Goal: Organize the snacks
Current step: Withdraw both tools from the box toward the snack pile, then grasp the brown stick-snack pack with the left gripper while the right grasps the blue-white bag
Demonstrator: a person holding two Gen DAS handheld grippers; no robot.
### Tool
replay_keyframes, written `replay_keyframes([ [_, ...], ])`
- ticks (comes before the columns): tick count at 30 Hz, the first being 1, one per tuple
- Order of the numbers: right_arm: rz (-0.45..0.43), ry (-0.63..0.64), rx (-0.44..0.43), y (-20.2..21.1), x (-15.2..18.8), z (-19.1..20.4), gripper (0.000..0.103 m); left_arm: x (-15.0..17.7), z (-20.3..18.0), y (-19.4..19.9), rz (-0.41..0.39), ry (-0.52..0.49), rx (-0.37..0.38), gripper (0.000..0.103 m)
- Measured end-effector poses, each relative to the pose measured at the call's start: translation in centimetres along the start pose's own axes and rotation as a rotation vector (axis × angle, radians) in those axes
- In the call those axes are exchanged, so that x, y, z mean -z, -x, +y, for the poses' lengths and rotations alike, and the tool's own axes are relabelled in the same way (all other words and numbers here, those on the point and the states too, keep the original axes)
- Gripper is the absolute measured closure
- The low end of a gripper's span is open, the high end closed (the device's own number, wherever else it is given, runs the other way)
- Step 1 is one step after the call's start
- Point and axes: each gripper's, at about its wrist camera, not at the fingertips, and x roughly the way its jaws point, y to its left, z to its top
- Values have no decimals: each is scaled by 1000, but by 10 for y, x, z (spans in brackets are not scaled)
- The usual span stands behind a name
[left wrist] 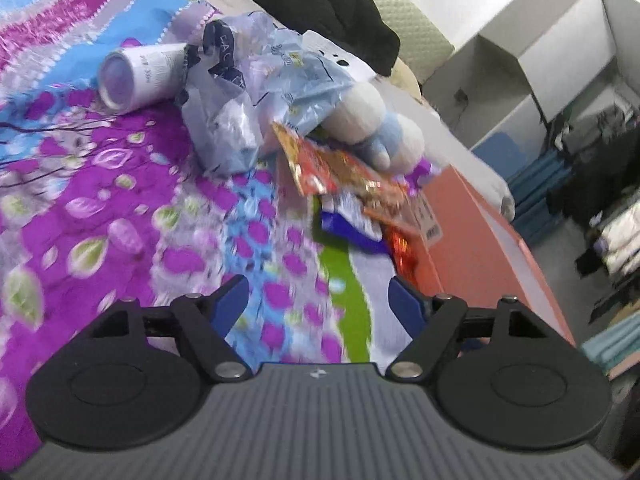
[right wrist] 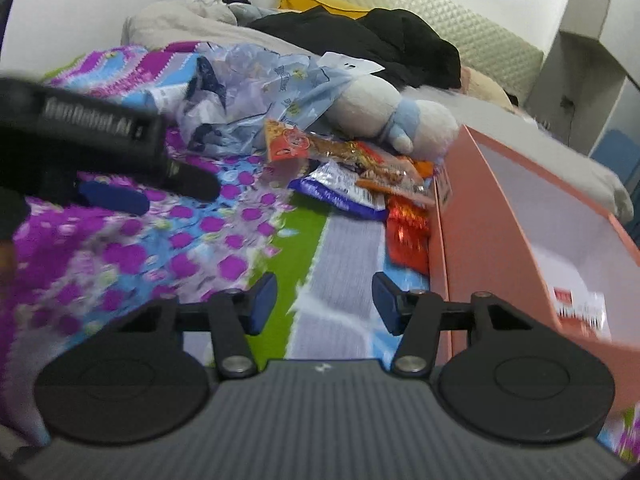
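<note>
Left wrist view
- Left gripper [left wrist: 318, 300]: black linkage arms, blue pads set wide apart, nothing between them; it hangs over the bedspread.
- Bedspread [left wrist: 120, 200]: soft printed fabric, purple blossoms and pale leaves on blue, lilac and green bands; blurred.
- Snack packets [left wrist: 352, 196]: glossy crinkled foil pouches in a loose heap, an orange-red one on top, a blue-and-white one below, a red one nearest; the heap lies on the bedspread against the box wall.
- Orange cardboard box [left wrist: 480, 240]: smooth, straight-sided, right of the heap.
- Thin plastic bag [left wrist: 240, 92]: translucent pale blue, crumpled, beyond the heap.
- White cylindrical tube [left wrist: 136, 76]: lying on its side, round end facing the lens, touching the bag.
- Plush toy [left wrist: 380, 124]: rounded, fuzzy, white and pale blue, partly under the bag.

Right wrist view
- Right gripper [right wrist: 324, 302]: same build; blue pads apart, less widely than the left's, gripping nothing.
- Left gripper [right wrist: 120, 168]: blurred black body with white lettering, at the left edge.
- Snack packets [right wrist: 352, 176]: same heap, touching the box's outer wall.
- Orange cardboard box [right wrist: 480, 216]: open top, white inside; a red-and-white printed item [right wrist: 580, 308], blurred, lies within.
- Black garment [right wrist: 380, 40]: limp dark cloth on the bed beyond.
- Headboard [right wrist: 460, 28]: cream, quilted diamond pattern.
</note>
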Motion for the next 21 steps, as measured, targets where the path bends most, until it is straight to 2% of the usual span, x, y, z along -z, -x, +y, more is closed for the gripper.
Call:
replay_keyframes([
  [7,-8,69,7,-60,-9,1,48,-31,17,-52,-6,75,45,30],
  [13,-73,167,61,-98,-14,7,48,-48,25,-86,-34,133,61,35],
  [21,-132,235,80,-122,-20,8,48,-65,20,-123,-29,85,63,44],
])
